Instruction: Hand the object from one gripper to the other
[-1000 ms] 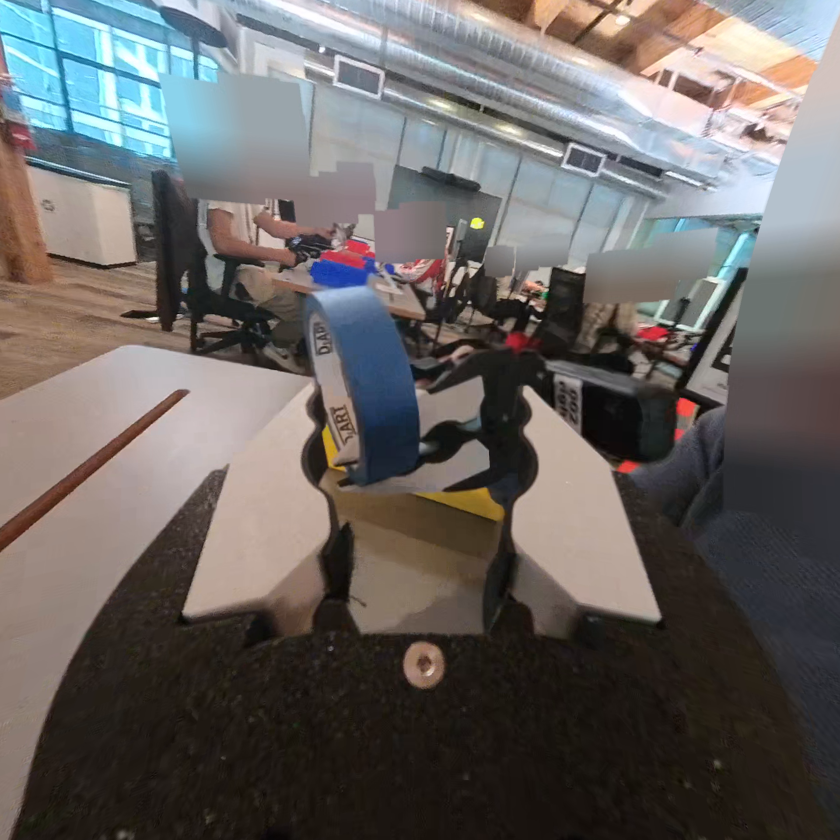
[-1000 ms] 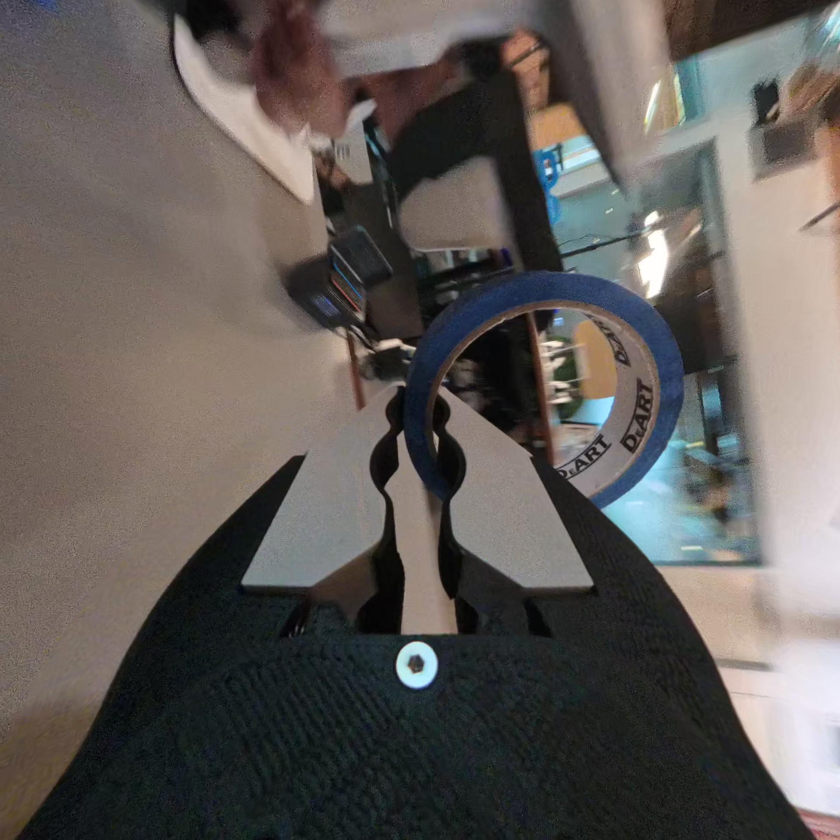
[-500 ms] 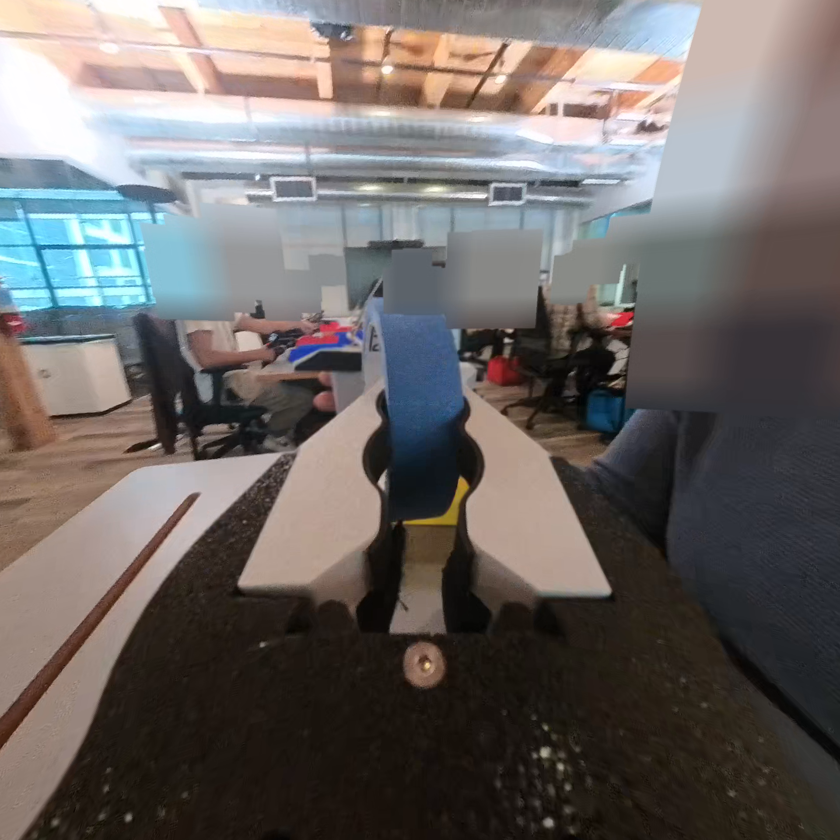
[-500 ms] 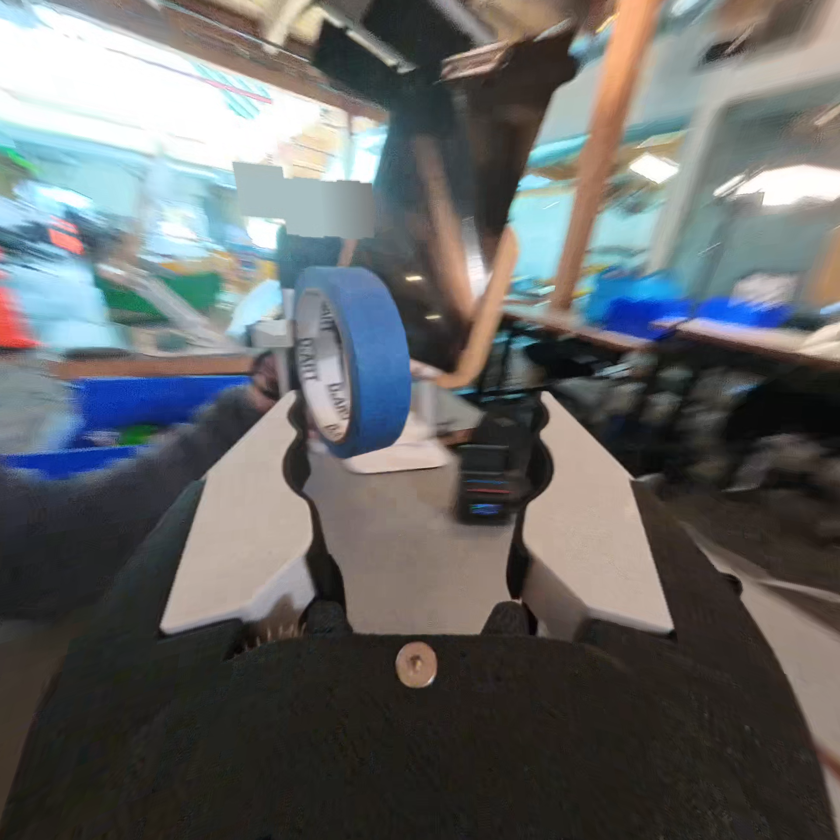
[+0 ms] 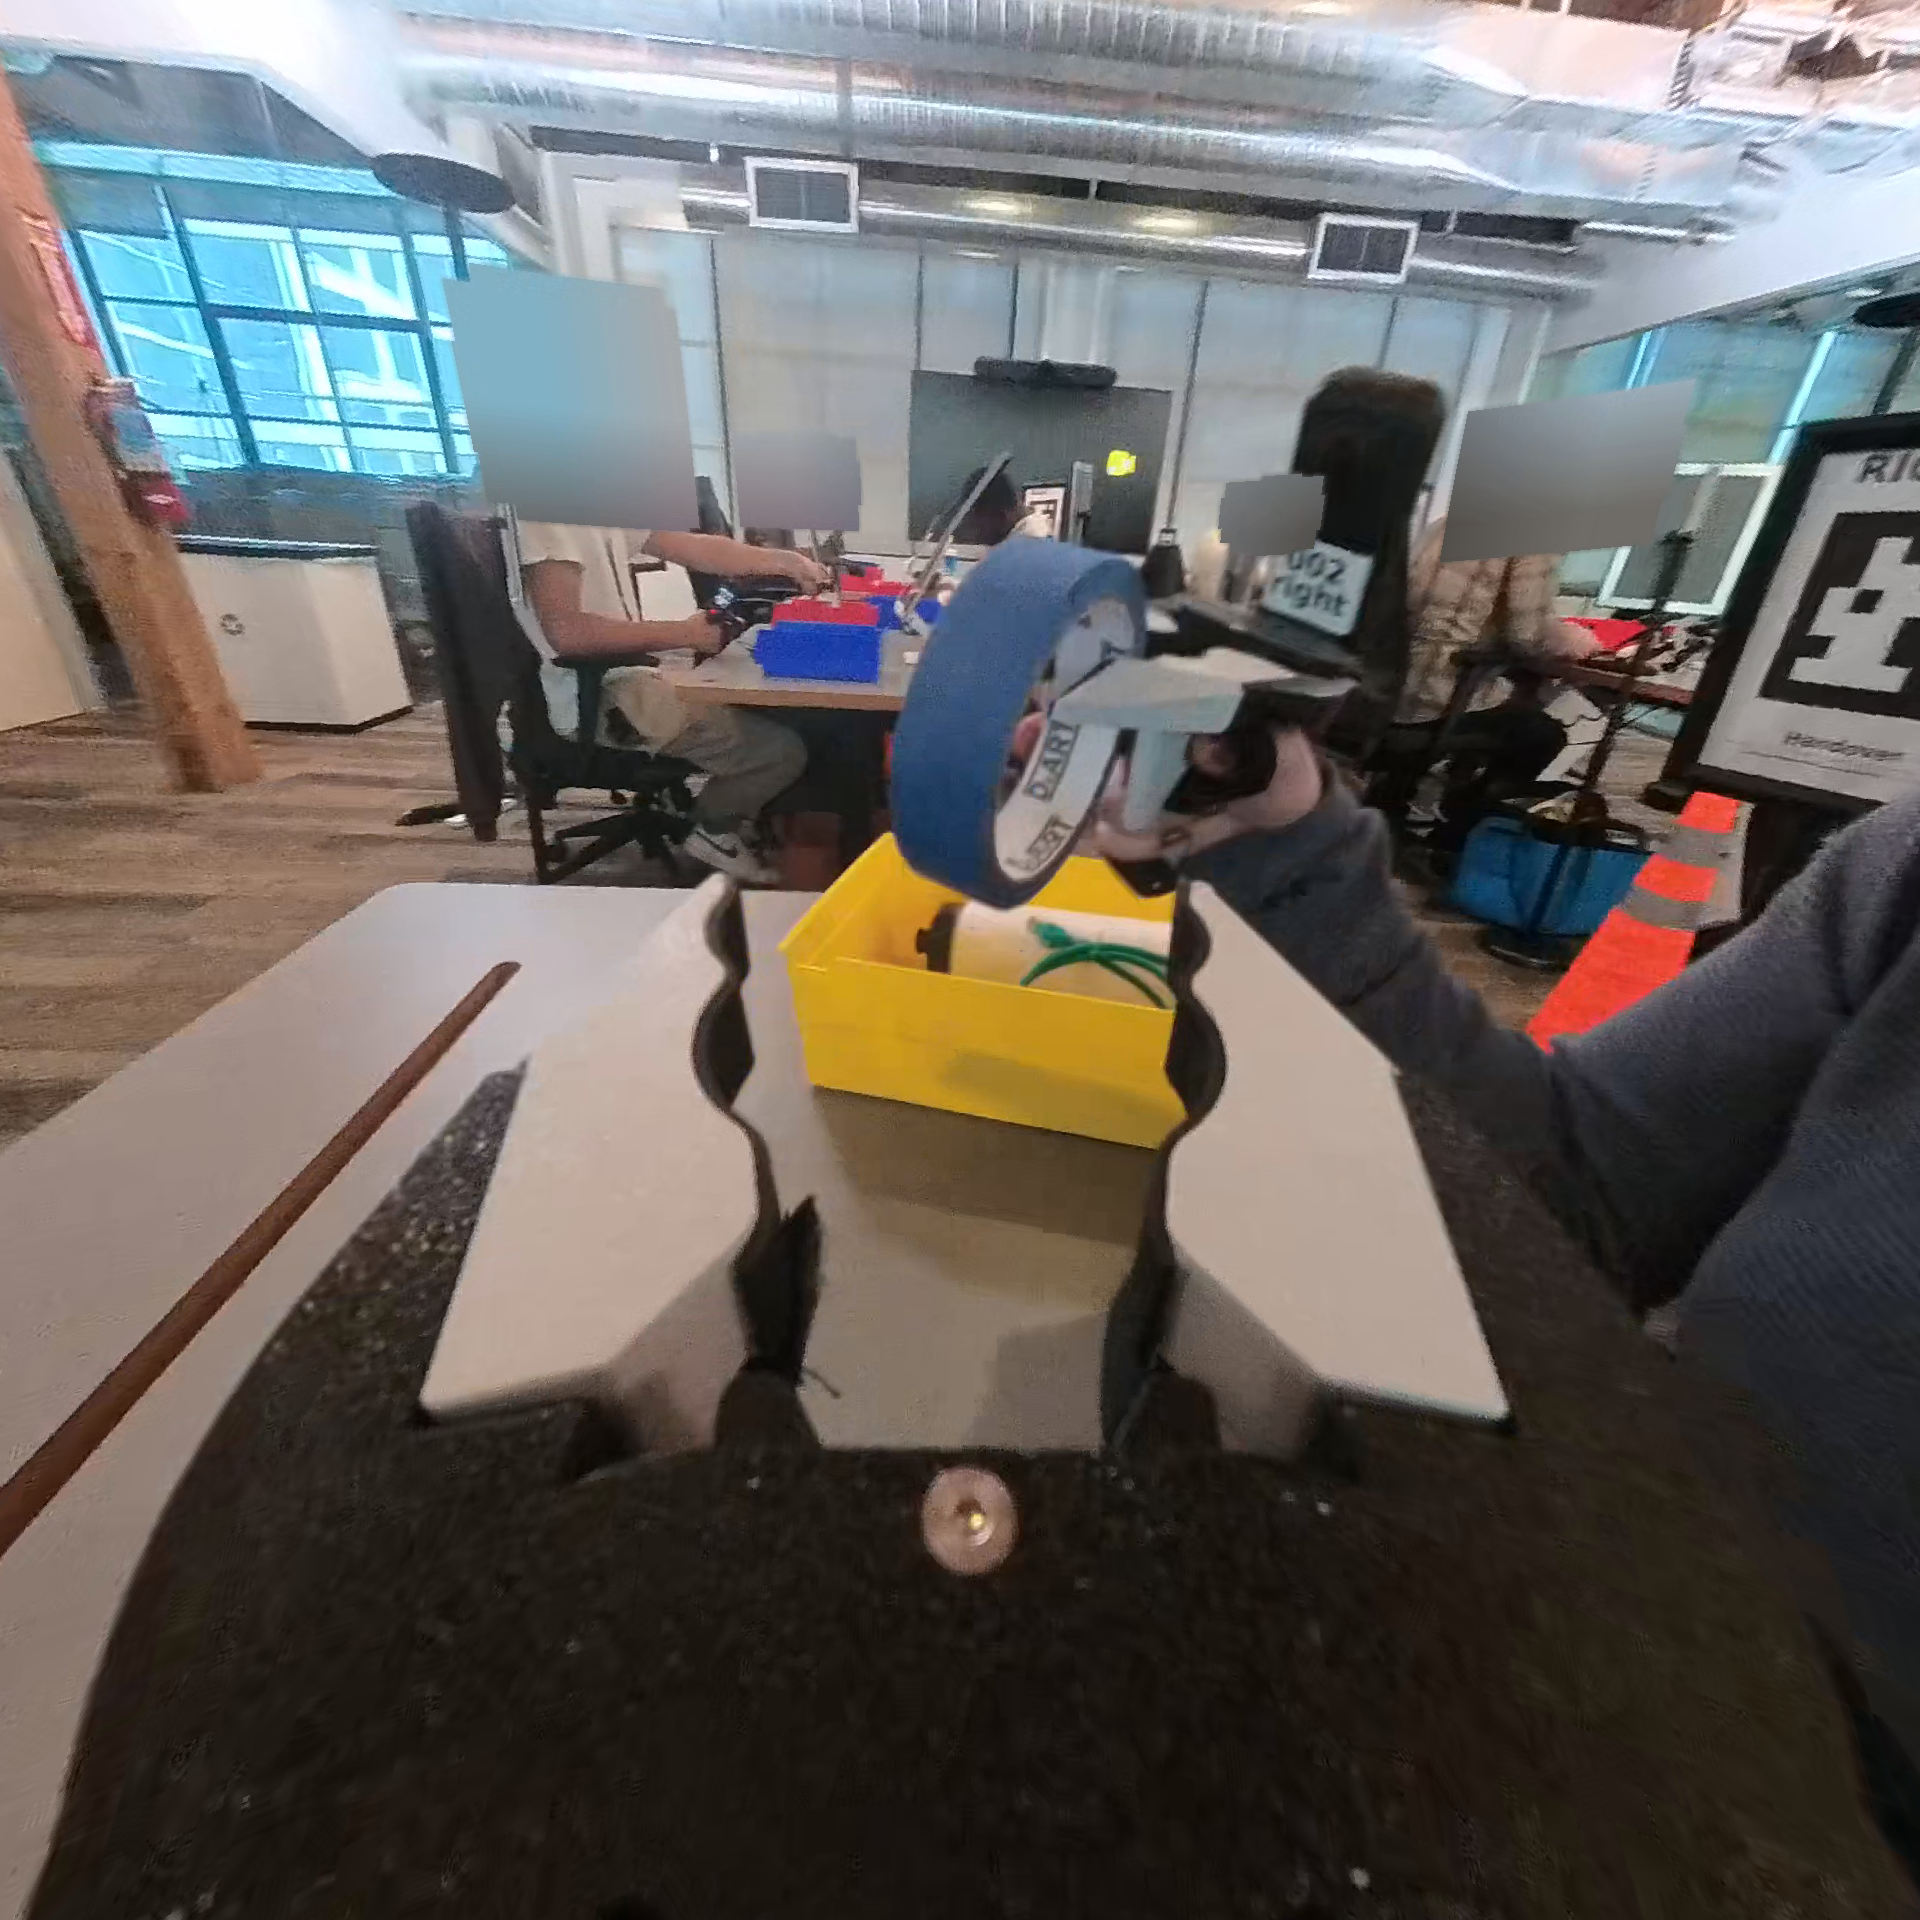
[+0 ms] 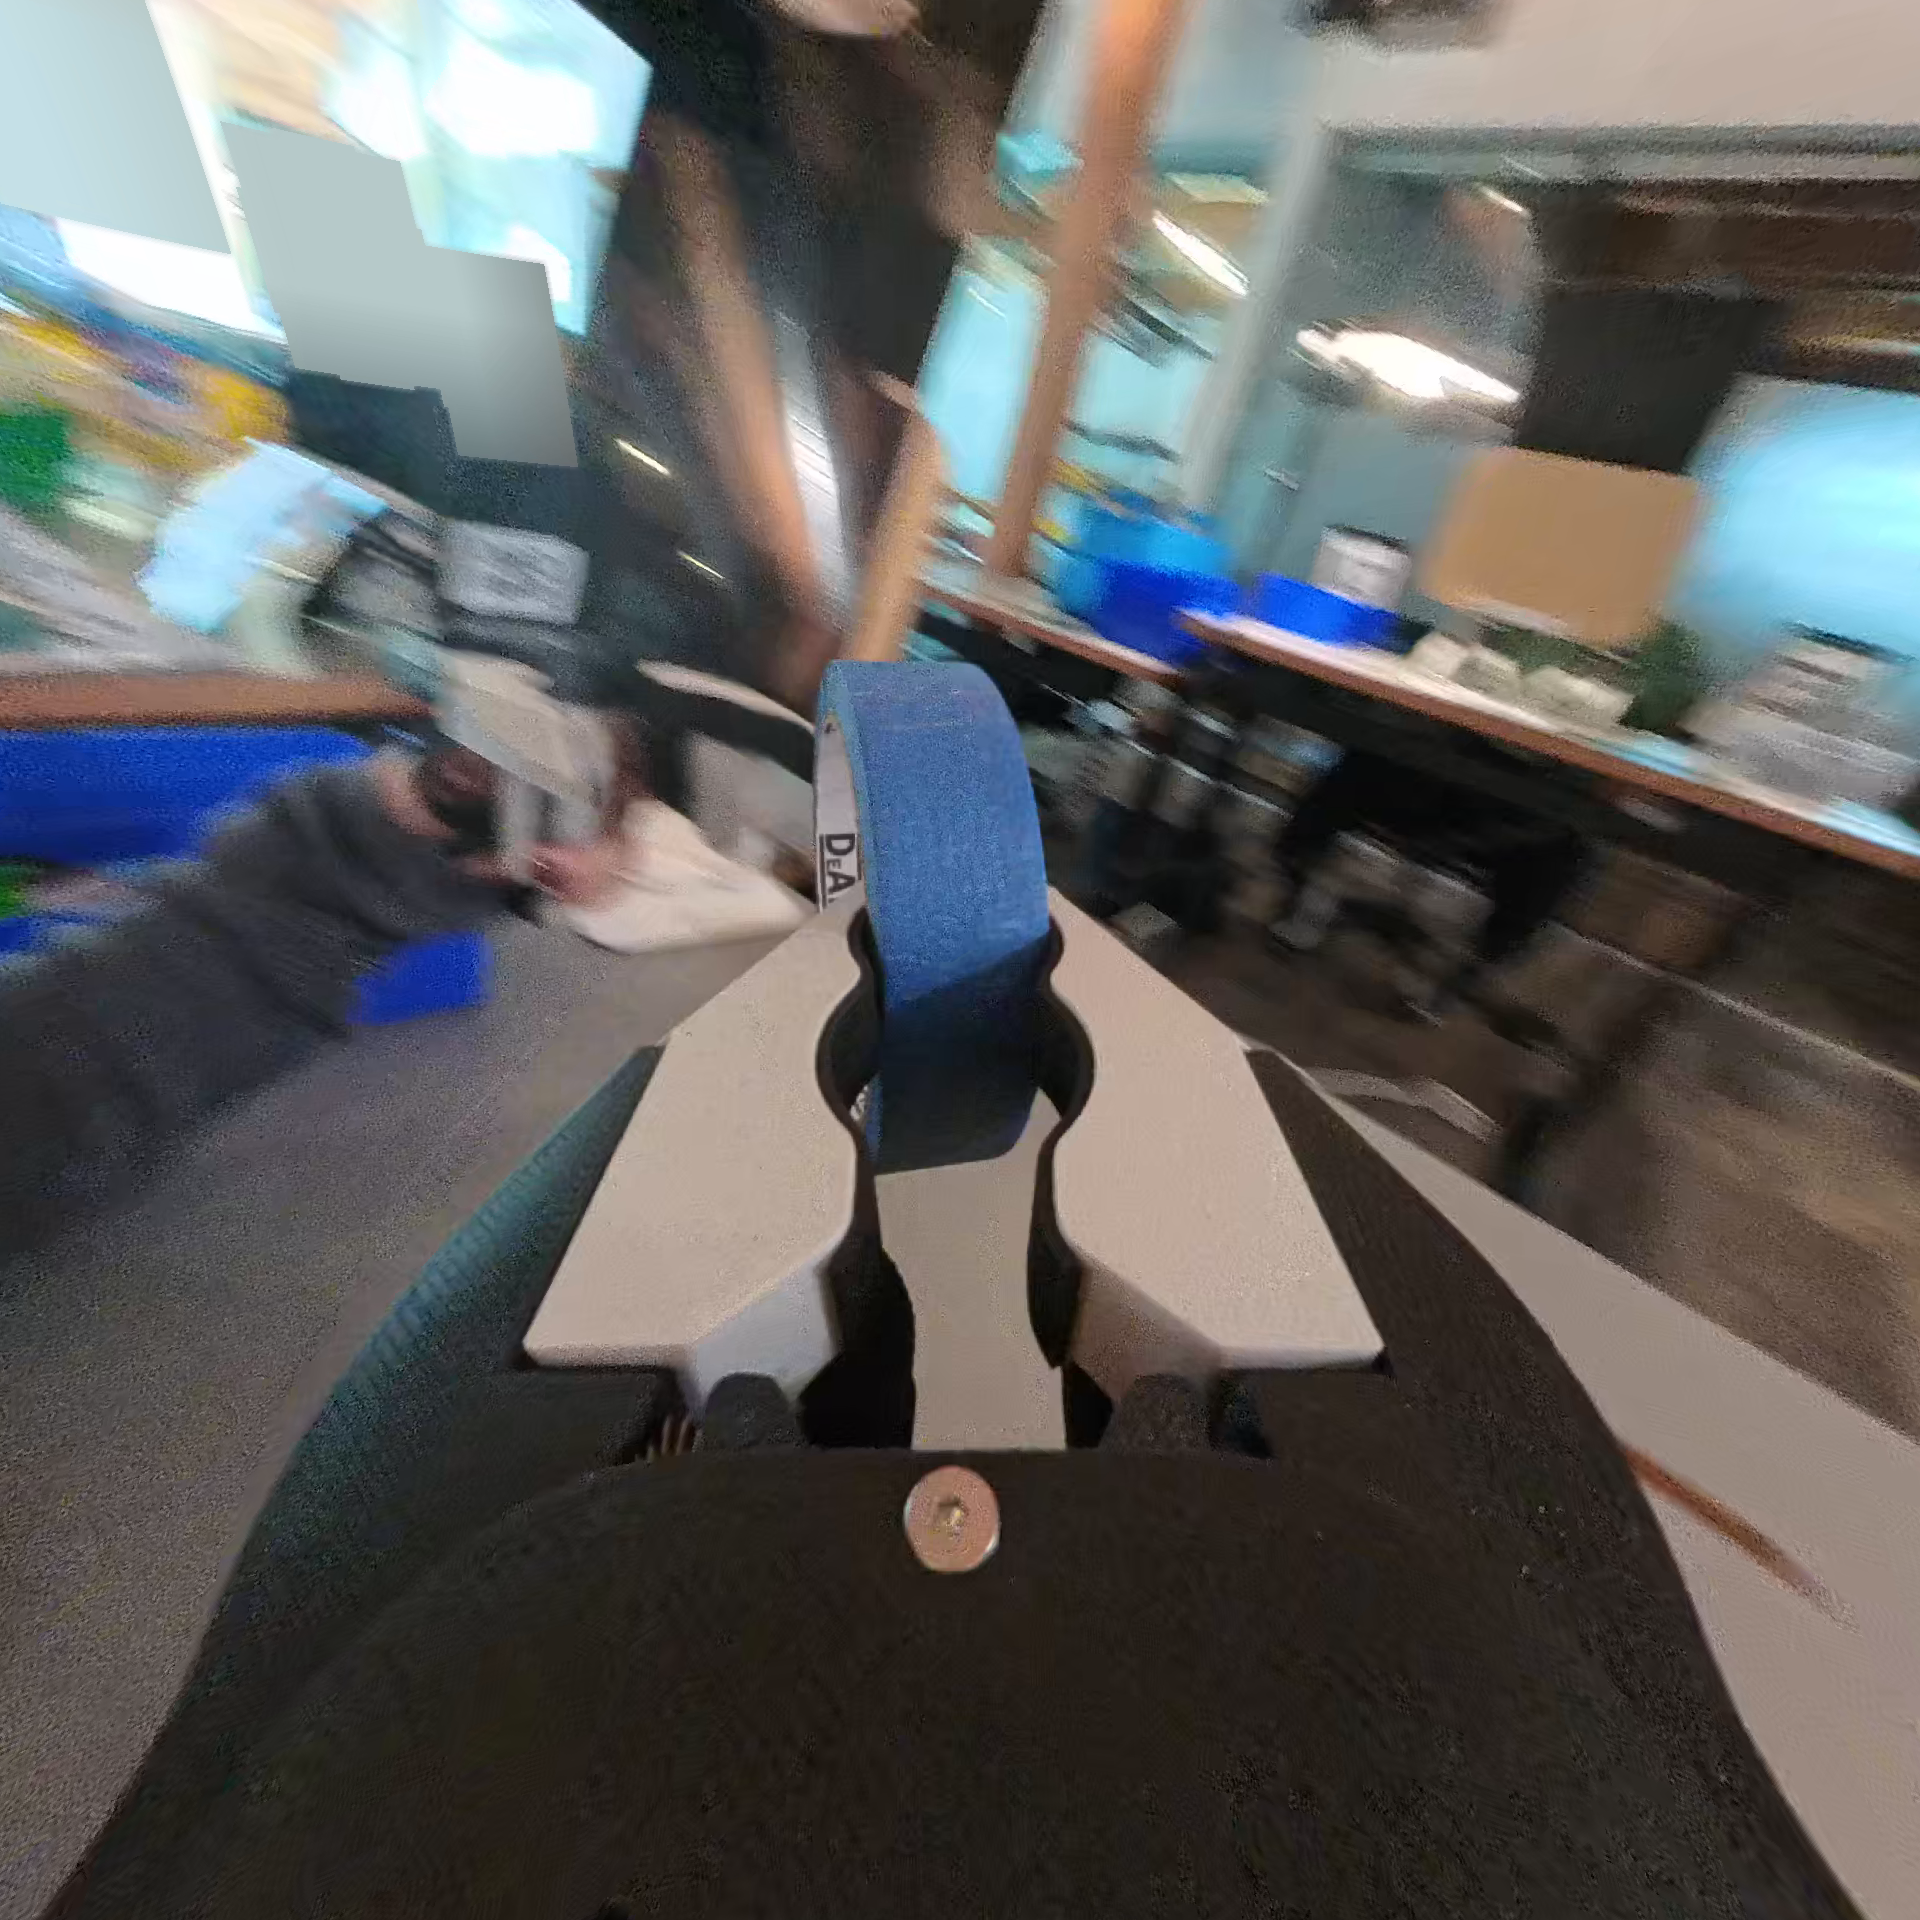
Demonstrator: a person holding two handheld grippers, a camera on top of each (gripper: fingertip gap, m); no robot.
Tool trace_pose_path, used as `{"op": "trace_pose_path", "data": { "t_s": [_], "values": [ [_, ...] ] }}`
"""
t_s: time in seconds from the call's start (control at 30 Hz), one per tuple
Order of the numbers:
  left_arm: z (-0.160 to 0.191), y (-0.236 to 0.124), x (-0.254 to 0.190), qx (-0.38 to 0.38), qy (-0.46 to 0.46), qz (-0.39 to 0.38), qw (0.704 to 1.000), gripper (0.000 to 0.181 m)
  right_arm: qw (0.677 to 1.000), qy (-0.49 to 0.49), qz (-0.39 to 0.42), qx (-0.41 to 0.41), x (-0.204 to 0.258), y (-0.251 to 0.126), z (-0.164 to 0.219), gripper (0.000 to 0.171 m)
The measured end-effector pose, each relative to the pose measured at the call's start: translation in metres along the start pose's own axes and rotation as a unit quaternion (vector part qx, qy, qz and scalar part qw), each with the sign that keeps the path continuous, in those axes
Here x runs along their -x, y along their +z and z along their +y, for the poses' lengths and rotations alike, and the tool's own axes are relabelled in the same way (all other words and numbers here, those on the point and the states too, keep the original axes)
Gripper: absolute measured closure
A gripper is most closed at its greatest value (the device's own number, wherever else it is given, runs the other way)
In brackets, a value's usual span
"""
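A roll of blue tape (image 5: 966, 727) hangs in the air above the far part of the grey table (image 5: 312, 1039). My right gripper (image 5: 1081, 707) comes in from the right and is shut on the roll's rim. In the right wrist view the right gripper (image 6: 951, 935) pinches the blue tape (image 6: 945, 852) edge-on between its two fingers. My left gripper (image 5: 951, 914) is open wide and empty. It sits just below and in front of the roll, not touching it.
A yellow bin (image 5: 977, 1039) holding a white roll and a green cable stands on the table beyond the left gripper. A brown groove (image 5: 260, 1247) runs along the table's left. An orange cone (image 5: 1621, 935) and a framed sign (image 5: 1818, 623) stand at right. People sit at desks behind. Spacing between my two grippers at the tips: around 10 cm.
Half a second ago the left gripper was shut on the tape and the right was open. Now the right gripper is shut on the tape and the left has opened and drawn back.
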State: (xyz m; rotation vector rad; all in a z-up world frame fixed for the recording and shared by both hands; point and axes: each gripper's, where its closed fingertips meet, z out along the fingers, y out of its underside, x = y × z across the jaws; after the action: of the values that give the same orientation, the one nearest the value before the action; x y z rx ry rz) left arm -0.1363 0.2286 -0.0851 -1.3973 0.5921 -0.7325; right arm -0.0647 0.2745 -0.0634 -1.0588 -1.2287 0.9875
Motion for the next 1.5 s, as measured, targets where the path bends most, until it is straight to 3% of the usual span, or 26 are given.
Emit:
{"op": "trace_pose_path", "data": {
  "t_s": [0.1, 0.2, 0.3, 0.4, 0.5, 0.57, 0.7, 0.8, 0.97, 1.07, 1.1, 1.23, 1.33, 1.4, 1.5],
  "values": [
    [-0.006, -0.007, 0.005, -0.007, 0.012, -0.028, 1.0, 0.102, 0.979, -0.022, 0.15, 0.134, -0.054, -0.071, 0.025, 0.149],
    [-0.008, -0.016, 0.013, -0.008, 0.013, -0.054, 0.998, 0.105, 0.927, -0.086, 0.178, 0.32, -0.087, -0.123, 0.074, 0.149],
    [-0.015, -0.018, 0.011, -0.03, 0.004, -0.044, 0.999, 0.11, 0.858, -0.161, 0.103, 0.477, -0.119, -0.137, 0.129, 0.149],
    [-0.025, -0.016, 0.01, -0.059, -0.019, -0.033, 0.998, 0.114, 0.8, -0.21, -0.006, 0.563, -0.136, -0.129, 0.173, 0.149],
    [-0.025, -0.017, 0.012, -0.05, -0.038, -0.032, 0.997, 0.129, 0.768, -0.203, -0.114, 0.596, -0.131, -0.117, 0.207, 0.149],
    [-0.024, -0.018, 0.013, -0.046, -0.054, -0.028, 0.997, 0.125, 0.742, -0.201, -0.15, 0.622, -0.132, -0.116, 0.223, 0.149],
    [-0.015, -0.012, 0.014, -0.025, -0.065, -0.019, 0.997, 0.117, 0.729, -0.186, -0.179, 0.634, -0.136, -0.11, 0.238, 0.148],
    [-0.007, -0.003, 0.017, -0.012, -0.076, -0.014, 0.997, 0.107, 0.735, -0.204, -0.145, 0.631, -0.153, -0.105, 0.237, 0.148],
    [0.004, 0.009, 0.013, 0.006, -0.077, -0.008, 0.997, 0.102, 0.747, -0.207, -0.116, 0.621, -0.153, -0.106, 0.232, 0.125],
    [0.01, 0.017, 0.017, 0.025, -0.075, -0.014, 0.997, 0.099, 0.745, -0.239, -0.052, 0.621, -0.17, -0.105, 0.219, 0.108],
    [0.01, 0.018, 0.02, 0.025, -0.071, -0.027, 0.997, 0.096, 0.762, -0.233, -0.025, 0.604, -0.172, -0.097, 0.207, 0.106],
    [-0.003, 0.012, 0.041, -0.003, -0.055, -0.126, 0.991, 0.082, 0.872, -0.171, 0.121, 0.443, -0.162, -0.04, 0.116, 0.108],
    [-0.006, -0.003, 0.062, -0.008, -0.052, -0.236, 0.97, 0.073, 0.944, -0.116, 0.173, 0.255, -0.11, 0.009, 0.042, 0.108],
    [0.0, -0.022, 0.074, -0.001, -0.044, -0.311, 0.949, 0.072, 0.973, -0.093, 0.163, 0.137, -0.063, 0.035, 0.015, 0.102],
    [0.008, -0.045, 0.069, 0.004, -0.043, -0.361, 0.932, 0.075, 0.982, -0.079, 0.166, 0.046, -0.022, 0.067, 0.024, 0.097]
  ]
}}
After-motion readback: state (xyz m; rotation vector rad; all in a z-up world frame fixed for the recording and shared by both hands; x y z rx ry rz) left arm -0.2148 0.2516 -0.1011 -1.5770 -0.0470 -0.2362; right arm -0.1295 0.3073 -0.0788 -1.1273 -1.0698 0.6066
